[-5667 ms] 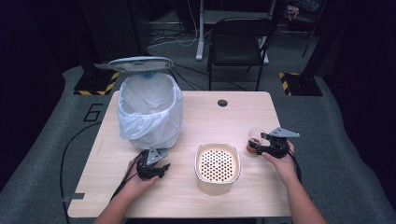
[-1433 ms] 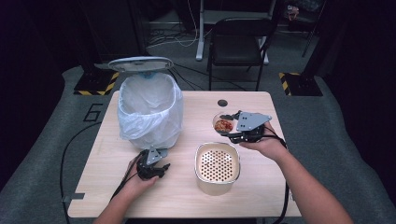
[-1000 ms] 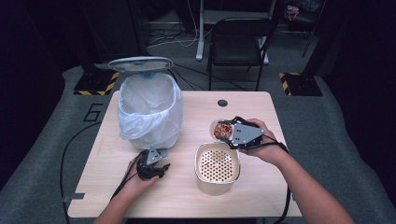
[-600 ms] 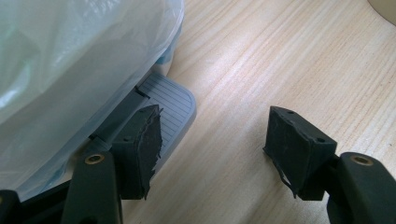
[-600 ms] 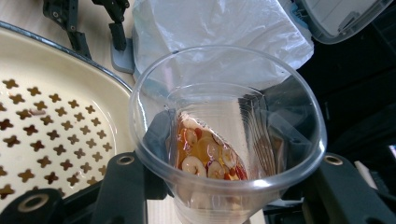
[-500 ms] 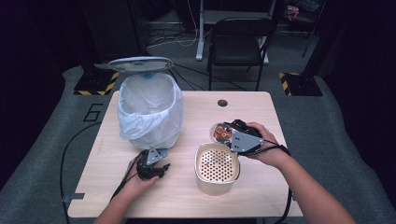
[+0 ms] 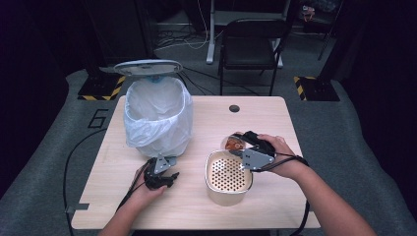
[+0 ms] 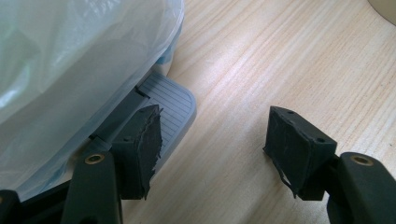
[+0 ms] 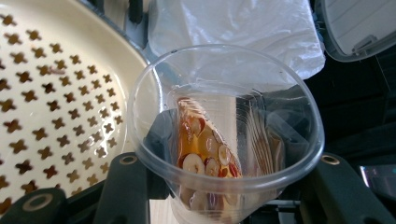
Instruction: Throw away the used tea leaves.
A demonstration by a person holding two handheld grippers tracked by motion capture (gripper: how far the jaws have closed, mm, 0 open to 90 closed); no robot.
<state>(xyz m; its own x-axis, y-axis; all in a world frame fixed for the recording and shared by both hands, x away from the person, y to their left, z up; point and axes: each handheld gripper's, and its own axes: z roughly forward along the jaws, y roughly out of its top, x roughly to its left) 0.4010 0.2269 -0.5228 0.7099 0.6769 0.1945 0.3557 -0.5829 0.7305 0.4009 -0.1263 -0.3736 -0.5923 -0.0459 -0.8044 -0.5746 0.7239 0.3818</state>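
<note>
My right gripper (image 7: 242, 147) is shut on a clear plastic cup (image 9: 224, 140) that holds amber liquid and sliced bits. The cup (image 7: 234, 144) is tipped on its side toward the cream bowl with a perforated strainer top (image 7: 227, 173), its mouth at the bowl's far rim. The strainer's star-shaped holes (image 9: 56, 102) lie just beside the cup's rim in the right gripper view. My left gripper (image 7: 164, 178) rests open on the table in front of the pedal bin (image 7: 156, 115), nothing between its jaws. One of its pads (image 8: 144, 144) sits by the bin's grey foot pedal (image 8: 170, 100).
The bin is lined with a white plastic bag (image 8: 70, 60) and its lid (image 7: 147, 67) stands up. A round cable hole (image 7: 234, 108) lies at the table's far edge. A black chair (image 7: 251, 44) stands behind the wooden table (image 7: 305, 196).
My right hand has carried the cup from the table's right side toward the strainer bowl and tilted it onto its side over the rim. The left gripper has stayed still.
</note>
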